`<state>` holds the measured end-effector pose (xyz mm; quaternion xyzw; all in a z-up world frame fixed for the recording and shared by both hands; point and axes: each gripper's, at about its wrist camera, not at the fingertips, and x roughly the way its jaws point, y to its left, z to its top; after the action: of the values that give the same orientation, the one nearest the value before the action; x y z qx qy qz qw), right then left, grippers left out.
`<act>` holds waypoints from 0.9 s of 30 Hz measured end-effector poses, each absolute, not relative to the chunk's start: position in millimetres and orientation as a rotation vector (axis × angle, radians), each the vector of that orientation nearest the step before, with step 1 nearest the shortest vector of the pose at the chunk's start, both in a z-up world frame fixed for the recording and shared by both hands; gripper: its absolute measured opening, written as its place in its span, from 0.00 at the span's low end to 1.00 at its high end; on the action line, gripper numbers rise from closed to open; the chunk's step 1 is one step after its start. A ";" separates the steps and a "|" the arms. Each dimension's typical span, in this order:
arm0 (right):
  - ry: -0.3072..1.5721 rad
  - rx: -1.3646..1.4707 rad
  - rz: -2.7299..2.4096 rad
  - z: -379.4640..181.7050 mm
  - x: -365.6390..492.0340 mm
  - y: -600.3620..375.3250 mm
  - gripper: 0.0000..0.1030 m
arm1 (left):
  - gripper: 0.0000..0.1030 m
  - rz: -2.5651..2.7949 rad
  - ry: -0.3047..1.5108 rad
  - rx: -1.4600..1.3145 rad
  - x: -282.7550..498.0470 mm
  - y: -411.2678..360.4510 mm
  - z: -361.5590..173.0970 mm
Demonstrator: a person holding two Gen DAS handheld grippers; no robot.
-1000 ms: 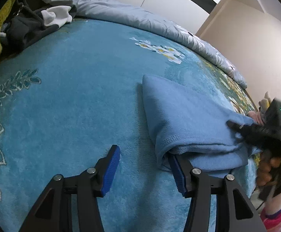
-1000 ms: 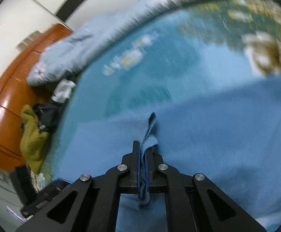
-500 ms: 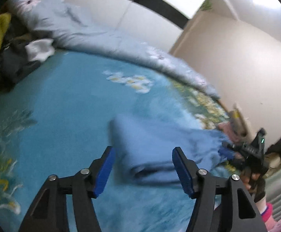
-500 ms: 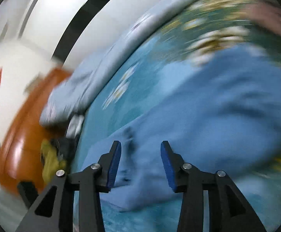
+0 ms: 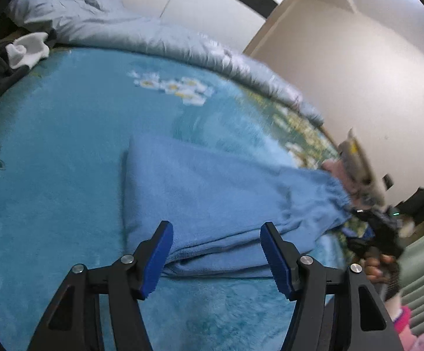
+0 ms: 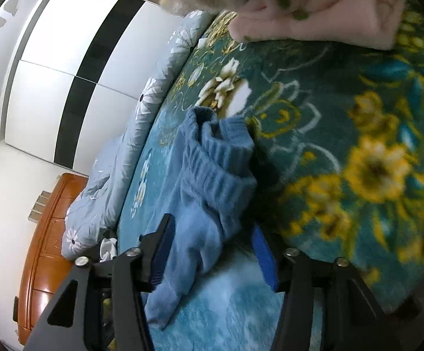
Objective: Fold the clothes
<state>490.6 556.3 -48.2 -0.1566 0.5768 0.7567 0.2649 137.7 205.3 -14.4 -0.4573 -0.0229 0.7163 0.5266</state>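
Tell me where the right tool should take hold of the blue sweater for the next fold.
Grip the ribbed hem at the blue sweater end nearest the right tool. It stands bunched up off the blanket, so the open tool can probably close on it coming straight ahead.

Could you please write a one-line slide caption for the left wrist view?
Open left gripper hovers before a folded blue garment on the teal floral blanket.

Left wrist view: low over bed (image 5: pixel 51 152), close, facing across folded blue garment (image 5: pixel 212 193) toward duvet (image 5: pixel 141 38), wall. Right wrist view: rolled sideways, very close at garment's ribbed end (image 6: pixel 212 169). Both share garment, blanket, duvet.
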 end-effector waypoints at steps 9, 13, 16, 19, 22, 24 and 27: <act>1.450 -0.417 1.991 -17.9 466.3 571.2 0.32 | 0.64 1.773 -0.169 -1.142 105.9 169.2 -21.3; 1.222 -0.500 2.157 40.5 425.1 552.3 0.25 | 0.64 1.772 -0.220 -1.145 97.2 151.4 -26.1; 1.031 -0.554 2.294 85.3 390.0 528.8 0.25 | 0.64 1.764 -0.252 -1.162 92.0 146.4 -30.9; 0.862 -0.630 2.447 114.9 345.6 485.2 0.25 | 0.64 1.761 -0.272 -1.169 89.8 140.4 -33.2; 0.719 -0.738 2.585 122.5 291.6 436.1 0.25 | 0.64 1.762 -0.287 -1.169 88.6 133.7 -34.3; 0.673 -0.826 2.609 106.0 271.0 416.1 0.25 | 0.64 1.761 -0.300 -1.170 86.6 129.7 -34.3; 0.619 -0.959 2.622 76.1 245.4 390.8 0.25 | 0.64 1.761 -0.321 -1.183 84.5 122.7 -35.3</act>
<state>245.4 390.8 76.1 -0.3321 0.2145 0.9078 0.1404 84.5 122.7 -35.3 -0.4845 -0.1316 0.7212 0.4773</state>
